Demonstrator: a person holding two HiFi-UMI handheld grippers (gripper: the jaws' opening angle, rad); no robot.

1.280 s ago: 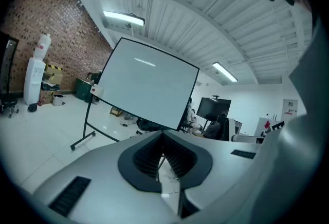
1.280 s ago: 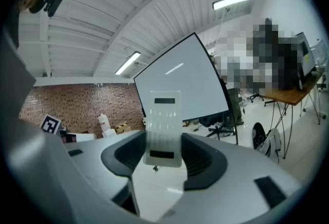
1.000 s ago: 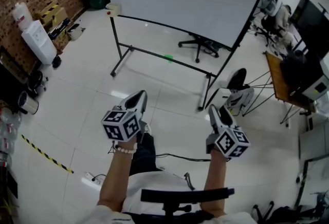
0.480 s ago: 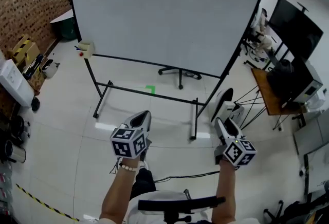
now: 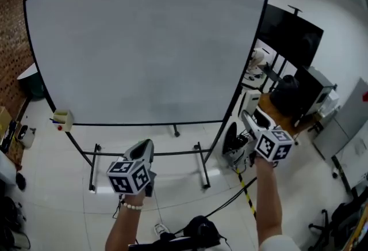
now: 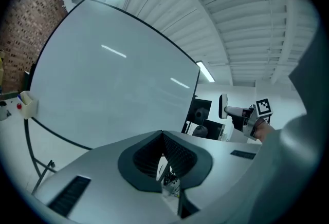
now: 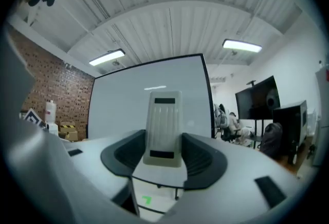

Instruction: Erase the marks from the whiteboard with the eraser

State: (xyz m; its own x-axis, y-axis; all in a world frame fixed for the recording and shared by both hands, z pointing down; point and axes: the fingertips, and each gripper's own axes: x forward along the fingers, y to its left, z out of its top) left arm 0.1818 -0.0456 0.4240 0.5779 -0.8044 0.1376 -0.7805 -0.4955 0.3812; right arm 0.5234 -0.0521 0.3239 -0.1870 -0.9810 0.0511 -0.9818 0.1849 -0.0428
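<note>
The whiteboard fills the head view on its black wheeled stand; I see no clear marks on its grey-white face. My right gripper is raised beside the board's right edge, not touching it. In the right gripper view it is shut on a pale ribbed eraser that stands upright between the jaws, with the whiteboard behind. My left gripper hangs lower, under the board's bottom edge. In the left gripper view it is shut with nothing in it, the whiteboard to its left.
A small marker box hangs at the board's lower left corner. The stand's legs spread on the tiled floor. Dark screens and a desk stand to the right, and a yellow-black cable lies on the floor. Brick wall at left.
The view has tilted up, so the whiteboard now fills it. My right gripper rose beside the board's right edge with the eraser. The left gripper stayed low.
</note>
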